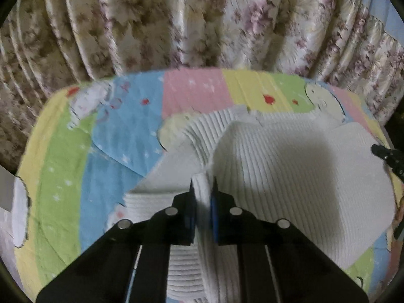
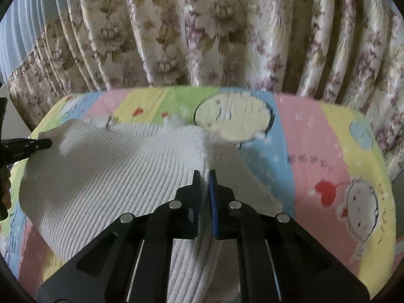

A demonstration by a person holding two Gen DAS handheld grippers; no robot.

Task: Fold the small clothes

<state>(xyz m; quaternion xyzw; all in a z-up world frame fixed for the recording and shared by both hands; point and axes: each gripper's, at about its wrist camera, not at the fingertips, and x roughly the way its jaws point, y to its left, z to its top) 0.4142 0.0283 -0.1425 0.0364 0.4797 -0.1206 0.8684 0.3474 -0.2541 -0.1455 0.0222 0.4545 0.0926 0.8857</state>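
The left tongs (image 1: pixel 203 189) are clenched on a pinched ridge of the white ribbed garment (image 1: pixel 290 176), and the right tongs (image 2: pixel 204 180) are clamped on another bunched edge of the same cloth. Each pair's tip also shows at the edge of the other camera's view, so the two grips sit well apart, at opposite sides of the piece. Between them the fabric is raised into a soft hump, with its far part resting on the pastel cartoon-print bedspread (image 2: pixel 315 139). A floral curtain (image 1: pixel 202 20) hangs behind the bed.

The step in hand looks like carrying one edge over to make a fold. To do it well, both tongs should travel together at the same height, keeping the held edge taut enough to stay straight but not so tight that the knit stretches or slips out. The edge should be laid square over the portion on the bed before either grip is let go. Blur makes it hard to tell which part of the garment is held, possibly a hem.
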